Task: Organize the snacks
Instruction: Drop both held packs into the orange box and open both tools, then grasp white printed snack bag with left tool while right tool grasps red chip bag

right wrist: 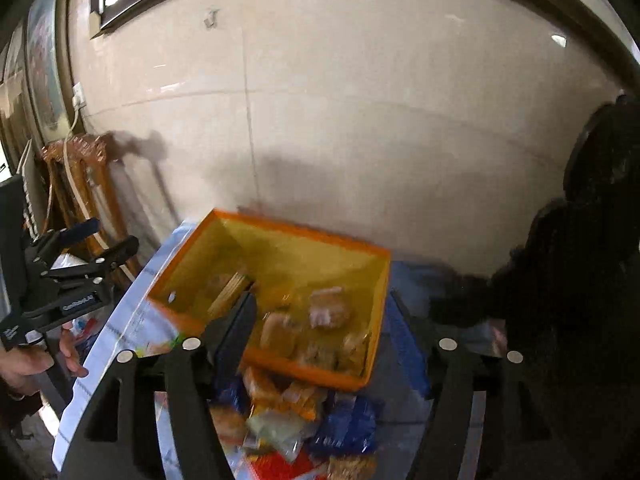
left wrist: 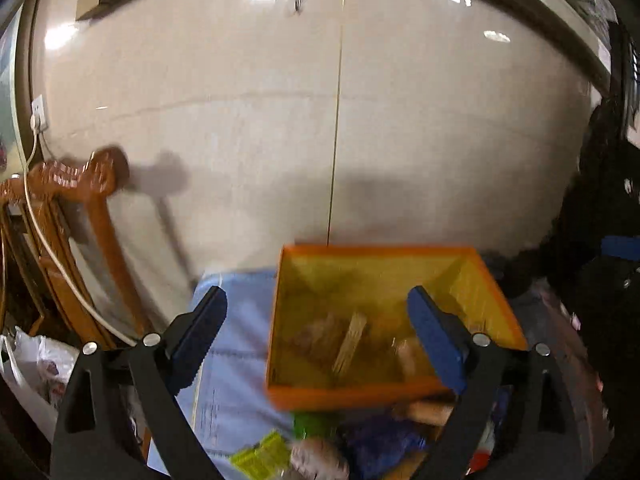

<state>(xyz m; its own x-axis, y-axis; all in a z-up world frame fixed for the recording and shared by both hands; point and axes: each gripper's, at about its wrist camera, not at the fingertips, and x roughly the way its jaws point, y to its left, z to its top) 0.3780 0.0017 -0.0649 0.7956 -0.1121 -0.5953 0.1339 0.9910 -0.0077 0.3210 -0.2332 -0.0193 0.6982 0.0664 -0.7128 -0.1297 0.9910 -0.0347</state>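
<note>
both wrist views were motion-blurred. the orange bin sat on a light blue cloth against a pale tiled wall. the bin had an orange rim and yellow translucent walls. inside it lay several wrapped snacks, tan and brown, details too smeared to read.

left gripper: jaws stood wide apart, nothing between the blue pads. its right finger overlapped the bin's interior in the picture; its left finger was over the cloth. contact with the bin could not be judged. in the right wrist view the same gripper appeared at the far left, off to the side of the bin, held by a hand.

right gripper: jaws apart, nothing clamped. the left finger overlapped the bin's near wall, the right finger was beside the bin's right corner.

a loose snack pile lay on the cloth just in front of the bin: blue, orange, clear and red packets. from the left wrist view a yellow-green packet and a blue one showed there.

a carved wooden chair stood left of the table with a white cable draped over it.
</note>
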